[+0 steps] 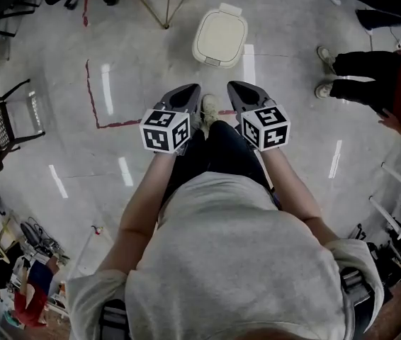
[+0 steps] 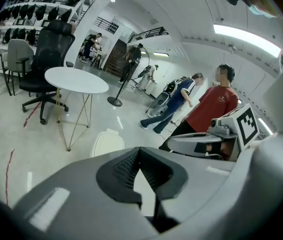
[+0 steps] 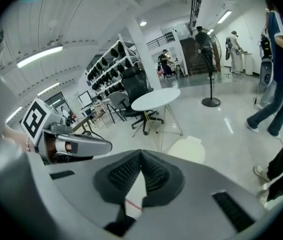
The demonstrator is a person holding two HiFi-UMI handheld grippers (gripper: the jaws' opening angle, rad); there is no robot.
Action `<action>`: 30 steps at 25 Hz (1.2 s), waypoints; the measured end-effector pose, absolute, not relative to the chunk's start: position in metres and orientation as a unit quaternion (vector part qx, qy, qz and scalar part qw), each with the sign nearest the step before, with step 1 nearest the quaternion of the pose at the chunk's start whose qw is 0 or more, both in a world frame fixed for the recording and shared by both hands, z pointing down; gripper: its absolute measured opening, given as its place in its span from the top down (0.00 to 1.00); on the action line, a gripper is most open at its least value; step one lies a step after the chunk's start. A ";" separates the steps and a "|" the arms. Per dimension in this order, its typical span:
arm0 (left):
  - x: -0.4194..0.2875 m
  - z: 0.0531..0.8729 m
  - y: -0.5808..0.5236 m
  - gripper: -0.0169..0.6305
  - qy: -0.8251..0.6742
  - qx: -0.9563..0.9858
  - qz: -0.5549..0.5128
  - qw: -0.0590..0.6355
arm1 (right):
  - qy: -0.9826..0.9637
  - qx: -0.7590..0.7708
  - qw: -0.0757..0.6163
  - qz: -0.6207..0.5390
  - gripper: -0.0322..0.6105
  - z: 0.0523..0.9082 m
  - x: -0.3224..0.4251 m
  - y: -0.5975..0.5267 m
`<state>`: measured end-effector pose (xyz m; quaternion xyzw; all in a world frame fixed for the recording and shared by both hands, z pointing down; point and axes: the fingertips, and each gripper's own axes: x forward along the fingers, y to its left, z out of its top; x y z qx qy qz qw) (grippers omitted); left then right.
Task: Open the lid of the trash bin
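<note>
Head view — trash bin [image 1: 219, 37], lid down, on the floor ahead of both grippers.
Left gripper [image 1: 188, 93] and right gripper [image 1: 238, 91] hover side by side, well apart from it; a bystander's legs [image 1: 360, 73] stand to the right. Left gripper view — fingers pressed together, empty; the bin sits beyond, near a round white desk [image 2: 76, 79]. Right gripper view: fingers likewise closed on nothing.

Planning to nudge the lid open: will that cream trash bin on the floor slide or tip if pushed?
The trash bin looks like light plastic, so it would probably slide on the glossy floor. Its broad footprint suggests tipping is unlikely.
</note>
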<state>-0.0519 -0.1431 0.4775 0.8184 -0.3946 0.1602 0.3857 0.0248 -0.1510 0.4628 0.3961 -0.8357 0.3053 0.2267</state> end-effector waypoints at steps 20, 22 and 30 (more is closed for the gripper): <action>-0.068 0.598 -0.166 0.96 -0.374 0.791 0.187 0.446 | -0.803 0.398 0.264 0.356 0.94 0.585 0.013 -0.192; -0.069 0.612 -0.165 0.96 -0.370 0.788 0.192 0.452 | -0.796 0.399 0.271 0.365 0.94 0.602 0.014 -0.192; -0.066 0.675 -0.159 0.96 -0.366 0.775 0.203 0.474 | -0.769 0.400 0.297 0.400 0.94 0.680 0.019 -0.193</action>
